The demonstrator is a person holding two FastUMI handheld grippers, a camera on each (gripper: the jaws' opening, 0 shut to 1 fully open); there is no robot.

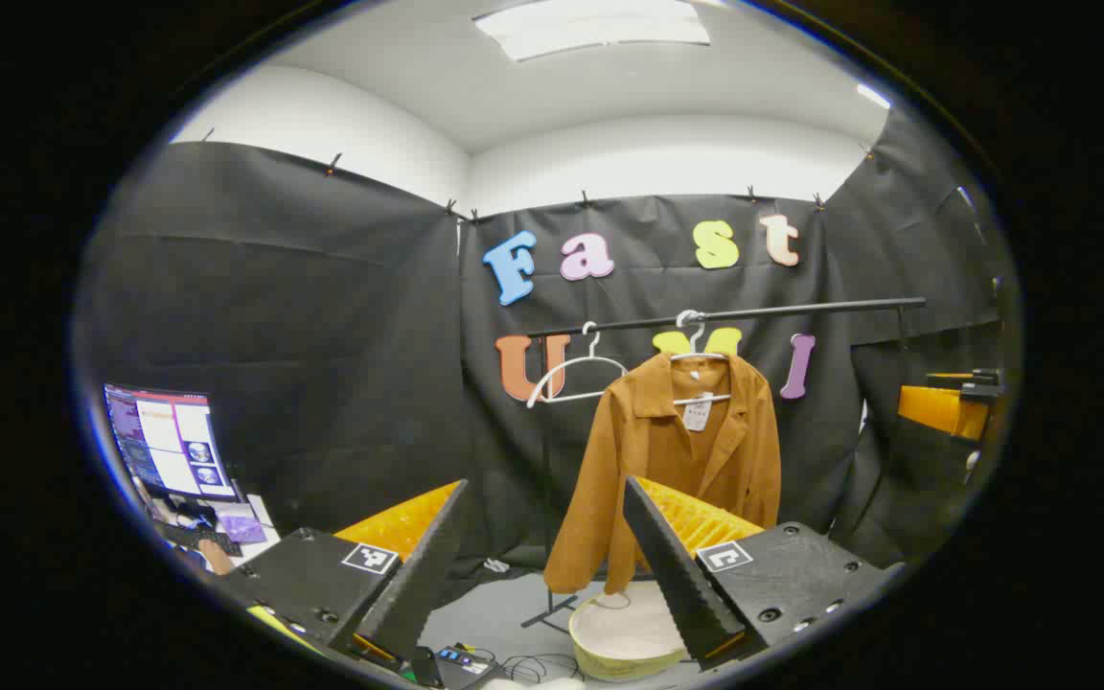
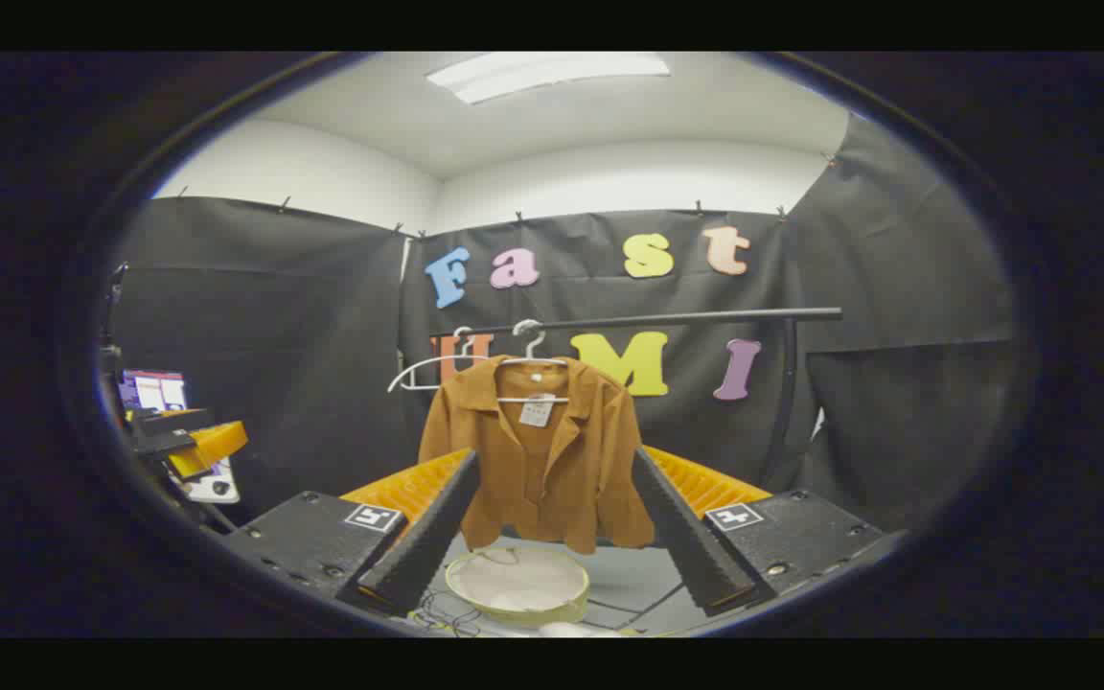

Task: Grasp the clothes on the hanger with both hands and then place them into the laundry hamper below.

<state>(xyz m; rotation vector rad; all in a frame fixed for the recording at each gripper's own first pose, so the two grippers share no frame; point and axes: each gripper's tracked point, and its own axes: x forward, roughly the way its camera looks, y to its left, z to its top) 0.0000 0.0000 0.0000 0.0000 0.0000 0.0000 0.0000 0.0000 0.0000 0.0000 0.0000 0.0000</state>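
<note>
A: Where is the jacket?

B: The brown jacket [image 1: 681, 450] hangs on a white hanger [image 1: 701, 359] from the black rail [image 1: 734, 314], front open, a pale tag at the collar. In the left gripper view it sits just past centre toward 3 o'clock; in the right gripper view the jacket [image 2: 542, 450] is near centre.

A: And the hamper?

B: The laundry hamper [image 1: 631, 634] stands on the grey floor right under the jacket's hem, at about 6 o'clock in the left gripper view. It is round and pale (its inside looks whitish). In the right gripper view the hamper [image 2: 517, 583] also lies at 6 o'clock, between the fingers.

A: The tongs?

B: The left tongs [image 1: 552, 613] are spread wide, nothing between them, well apart from the jacket. The right tongs [image 2: 552, 575] are spread wide too and hold nothing.

A: Anything else?

B: A second, bare hanger [image 1: 576, 376] hangs on the rail just toward 9 o'clock of the jacket. A lit monitor [image 1: 169, 441] stands on a worktop at 8 o'clock in the left gripper view.
</note>
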